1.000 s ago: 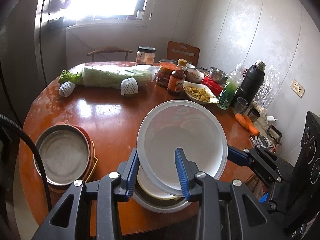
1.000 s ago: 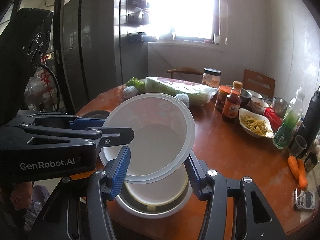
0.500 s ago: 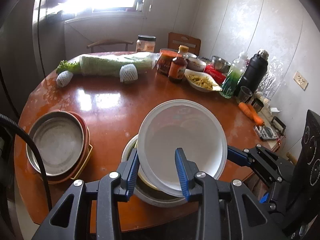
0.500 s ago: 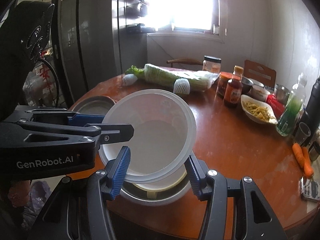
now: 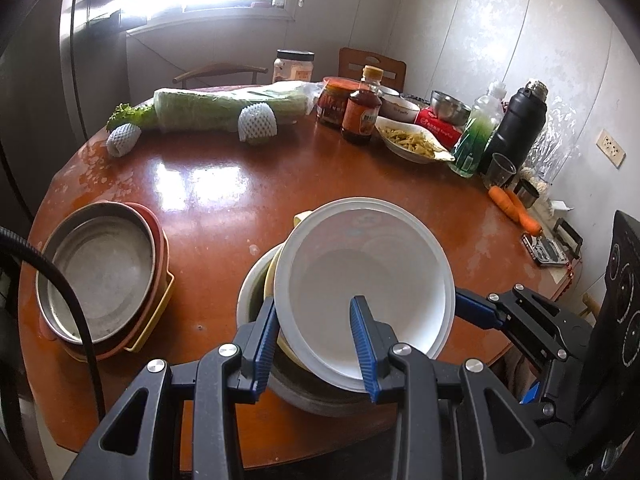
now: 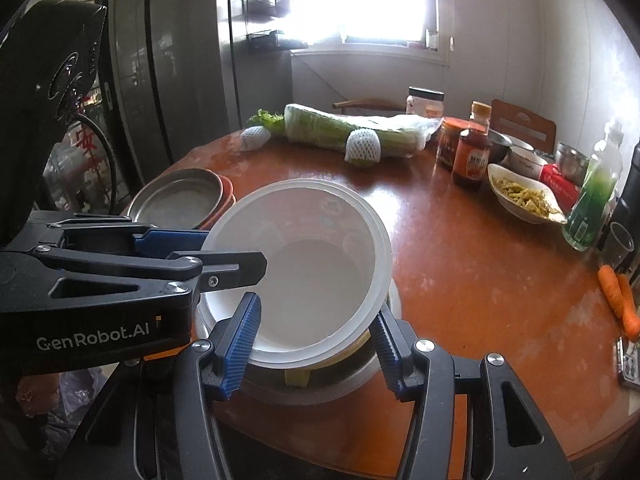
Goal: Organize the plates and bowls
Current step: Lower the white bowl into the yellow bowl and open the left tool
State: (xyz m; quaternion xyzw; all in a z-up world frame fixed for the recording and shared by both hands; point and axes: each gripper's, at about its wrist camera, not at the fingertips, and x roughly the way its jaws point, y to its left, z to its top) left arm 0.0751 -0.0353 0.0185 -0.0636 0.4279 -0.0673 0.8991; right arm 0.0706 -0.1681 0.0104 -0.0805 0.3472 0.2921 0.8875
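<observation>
A white plastic bowl (image 5: 360, 276) hangs tilted just above a stack of bowls: a metal bowl (image 5: 320, 398) with a yellow bowl (image 5: 271, 280) and a white one inside it. My left gripper (image 5: 314, 308) is shut on the white bowl's near rim, one finger inside and one outside. My right gripper (image 6: 316, 308) is shut on the same bowl (image 6: 304, 264) from the other side, its wall between the fingers. One of its blue fingers (image 5: 476, 314) shows at the bowl's right rim. A metal plate (image 5: 100, 272) lies on red plates and a yellow tray at the left.
The round brown table (image 5: 224, 200) carries a wrapped cabbage (image 5: 224, 108), sauce bottles (image 5: 362, 112), a dish of food (image 5: 412, 142), a green bottle, a black flask (image 5: 516, 124) and carrots (image 5: 516, 208) along the back and right. A fridge (image 6: 176, 80) stands left. The table edge is close below the stack.
Both grippers have sunk together with the white bowl, which now sits lower, close over the stacked bowls. Neither grip has changed.
</observation>
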